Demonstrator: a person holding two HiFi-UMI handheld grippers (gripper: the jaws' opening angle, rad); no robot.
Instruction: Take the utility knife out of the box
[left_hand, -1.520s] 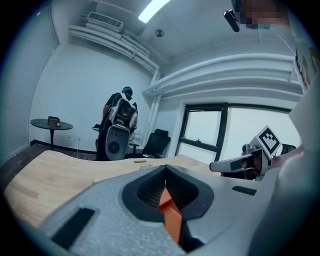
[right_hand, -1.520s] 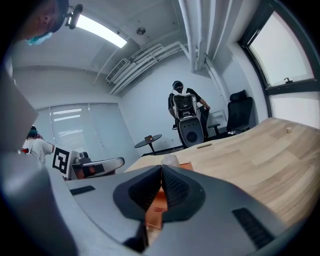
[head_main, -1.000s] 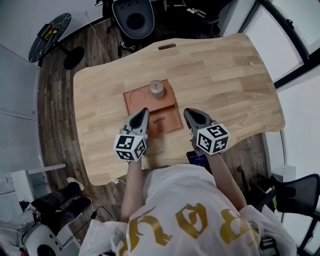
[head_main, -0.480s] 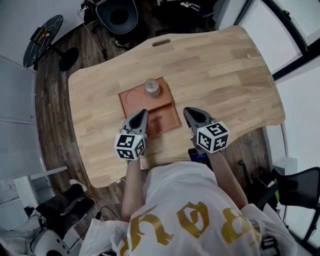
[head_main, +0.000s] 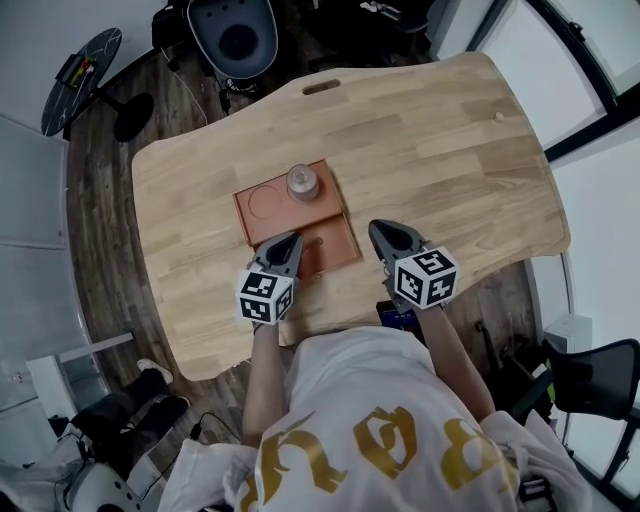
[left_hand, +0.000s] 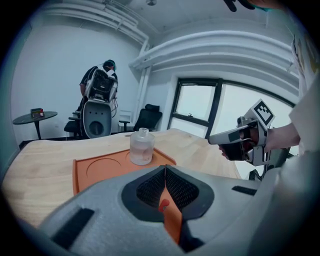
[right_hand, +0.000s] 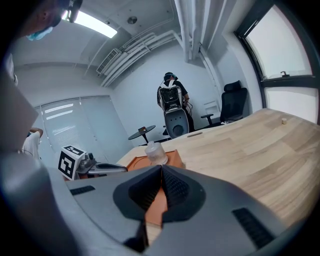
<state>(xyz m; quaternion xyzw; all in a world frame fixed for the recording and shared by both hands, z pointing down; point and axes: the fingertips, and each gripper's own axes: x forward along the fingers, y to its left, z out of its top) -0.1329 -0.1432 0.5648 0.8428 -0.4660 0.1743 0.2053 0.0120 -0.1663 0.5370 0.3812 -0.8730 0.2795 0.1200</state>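
Utility knife reads as a slim, elongated shape lying flat in the near compartment of the orange box. It is the same tone as the box, so details are unclear. It is probably light, rigid and smooth-sided, so it could slip. It sits low in the recess, leaving little edge to get under. The best hold is likely across the body at mid-length, clear of the blade end.

Left gripper has its jaws pressed together with nothing between them. It hangs over the box's near-left part, with the knife just right of its tip.

Right gripper is also closed and empty. It sits right of the box, apart from it, over the table.

A clear bottle stands in the box's far part.
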